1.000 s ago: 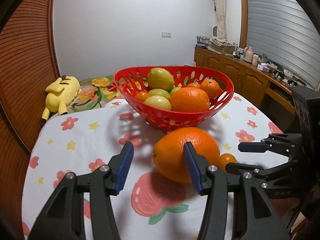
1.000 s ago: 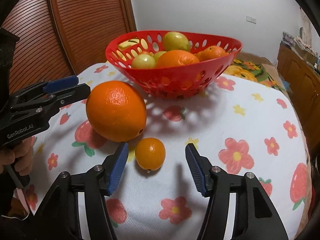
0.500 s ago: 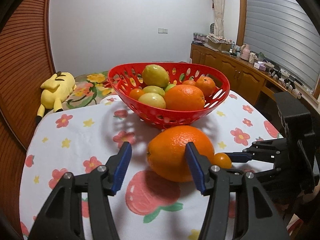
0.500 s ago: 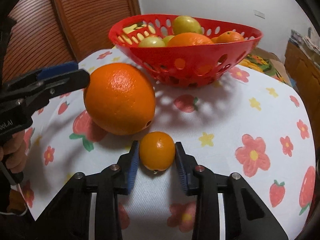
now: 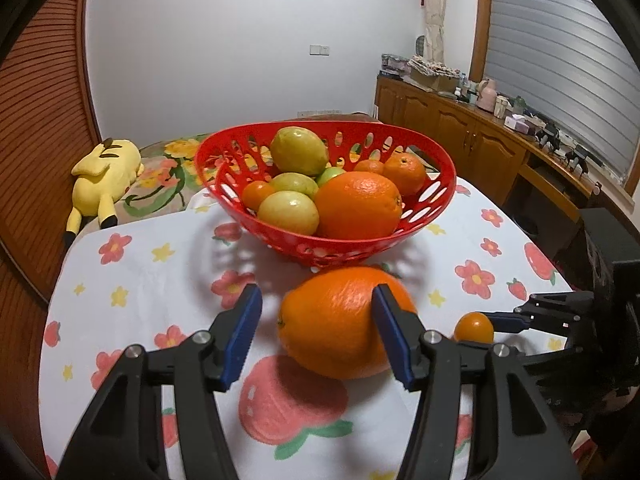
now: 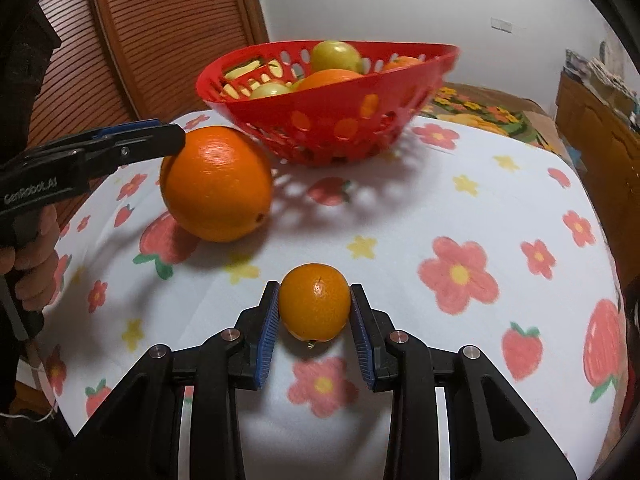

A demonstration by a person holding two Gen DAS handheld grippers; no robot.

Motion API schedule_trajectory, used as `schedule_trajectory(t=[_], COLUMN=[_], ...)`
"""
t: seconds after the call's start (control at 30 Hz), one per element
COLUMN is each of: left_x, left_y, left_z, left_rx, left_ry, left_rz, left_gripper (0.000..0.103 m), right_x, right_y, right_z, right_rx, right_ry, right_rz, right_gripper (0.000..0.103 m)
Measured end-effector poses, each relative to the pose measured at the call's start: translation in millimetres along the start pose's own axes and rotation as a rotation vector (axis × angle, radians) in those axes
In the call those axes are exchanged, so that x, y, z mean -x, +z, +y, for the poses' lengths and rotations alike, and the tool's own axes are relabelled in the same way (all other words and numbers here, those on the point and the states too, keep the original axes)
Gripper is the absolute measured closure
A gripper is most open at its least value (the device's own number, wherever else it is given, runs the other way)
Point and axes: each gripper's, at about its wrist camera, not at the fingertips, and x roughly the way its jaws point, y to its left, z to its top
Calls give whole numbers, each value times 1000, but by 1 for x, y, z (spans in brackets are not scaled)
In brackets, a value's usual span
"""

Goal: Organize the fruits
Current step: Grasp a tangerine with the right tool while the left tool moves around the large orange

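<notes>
While the right gripper clamps a small orange between its blue pads, both pressed to the fruit's sides just above the flowered tablecloth, a big orange lies on that cloth between the small one and the red basket. Spread wide, the left gripper straddles the big orange; its right pad overlaps the peel, its left pad stands clear, so it holds nothing. White lettering on the left gripper's body in the right wrist view reads "GenRobot.AI". Inside the perforated basket sit another large orange, several yellow-green fruits and a few small oranges. Behind the table lies a yellow plush toy.
</notes>
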Motion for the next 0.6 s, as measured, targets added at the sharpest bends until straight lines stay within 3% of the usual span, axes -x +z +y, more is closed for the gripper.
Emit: schedule_trajectory(t=[0.17, 0.37, 0.43, 0.6], left_x=[-8, -13, -15, -20], left_y=[2, 5, 5, 2], left_z=[-8, -9, -9, -8], left_rx=[-26, -28, -29, -4], left_ry=[-4, -24, -28, -66], left_rz=[16, 26, 36, 54], left_gripper=[33, 30, 22, 15], right_x=[3, 2, 2, 5], right_y=[-7, -8, -9, -8], right_z=[-7, -8, -9, -10], right_rx=[-18, -18, -20, -24], right_ry=[-3, -4, -6, -7], right_rz=[3, -1, -2, -6], right_gripper=[69, 69, 69, 69])
